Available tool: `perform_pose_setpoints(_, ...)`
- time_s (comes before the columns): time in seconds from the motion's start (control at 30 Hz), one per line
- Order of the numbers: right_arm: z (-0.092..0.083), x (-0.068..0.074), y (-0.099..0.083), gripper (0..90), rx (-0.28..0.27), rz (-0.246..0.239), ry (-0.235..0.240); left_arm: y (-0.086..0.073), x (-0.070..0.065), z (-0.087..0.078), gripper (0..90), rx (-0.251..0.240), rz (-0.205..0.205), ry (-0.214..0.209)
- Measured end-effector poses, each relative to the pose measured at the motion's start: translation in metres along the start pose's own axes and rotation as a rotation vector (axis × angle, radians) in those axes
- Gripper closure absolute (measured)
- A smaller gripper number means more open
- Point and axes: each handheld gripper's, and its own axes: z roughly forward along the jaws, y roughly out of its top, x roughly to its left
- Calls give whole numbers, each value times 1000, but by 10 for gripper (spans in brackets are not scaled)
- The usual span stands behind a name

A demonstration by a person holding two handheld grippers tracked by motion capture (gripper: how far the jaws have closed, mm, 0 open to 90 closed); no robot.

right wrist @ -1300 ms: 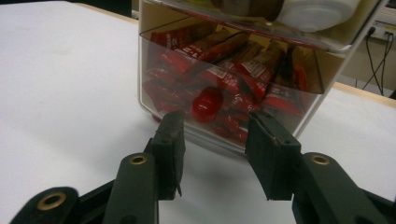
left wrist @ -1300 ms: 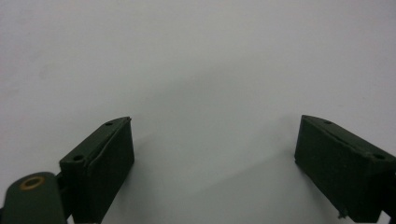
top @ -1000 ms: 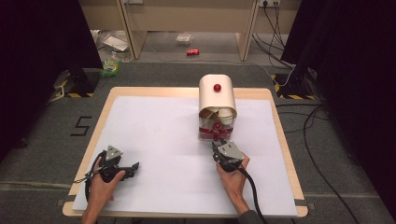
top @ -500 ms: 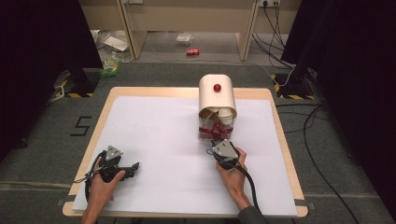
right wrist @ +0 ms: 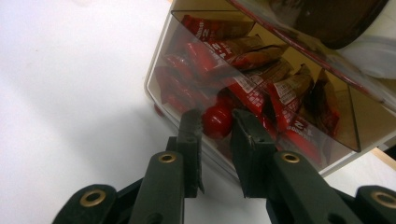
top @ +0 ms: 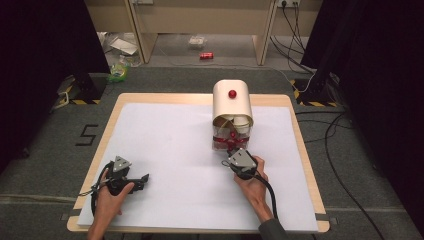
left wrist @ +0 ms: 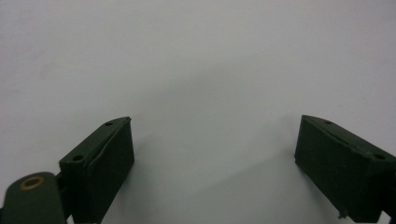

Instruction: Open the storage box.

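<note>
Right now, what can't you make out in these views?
- Right gripper: jaws flank the red knob; contact not visible in its own view.
- Wrapper print: blurred behind the tinted door, right gripper view.
- Bin contents: too small in the high view, partly under its cream lid.
- Left gripper: jaws tiny in the high view.

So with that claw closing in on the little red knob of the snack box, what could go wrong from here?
1. The right gripper has its jaws either side of the small, round red knob; it could slip out as they squeeze or pull.
2. Pulling the knob might drag the whole box across the white sheet, since the open left gripper rests far off and does not steady it.
</note>
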Motion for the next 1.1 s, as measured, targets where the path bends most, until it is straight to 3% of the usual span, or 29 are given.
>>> perform_pose_setpoints(0.33, -1, 2, 0, 739, 2, -42, -10, 0, 0, 0, 110, -1, 0, -1)
perform_pose_setpoints(0.83, -13, 6, -1, 745, -2, -56, 23, 0, 0, 0, 110, -1, 1, 1)
perform_pose_setpoints(0.87, -15, 6, -1, 795, -9, -67, 22, 0, 0, 0, 110, 0, 2, 2)
perform_pose_setpoints(0.9, -20, 5, 0, 900, -48, -75, 43, 0, 0, 0, 110, -1, 1, 1)
perform_pose_setpoints(0.93, -22, 6, 1, 900, -54, -57, 73, 0, 0, 0, 109, -1, 0, 1)
perform_pose_setpoints(0.97, -23, 11, 3, 900, -46, -94, 82, 0, 0, 0, 109, 0, 1, 2)
perform_pose_setpoints(1.0, -22, 19, 4, 900, -20, -182, 59, 0, 0, 0, 109, 0, 2, 2)
perform_pose_setpoints(1.1, -21, 18, 6, 865, -26, -134, 64, 0, -1, 0, 109, -4, 9, 9)
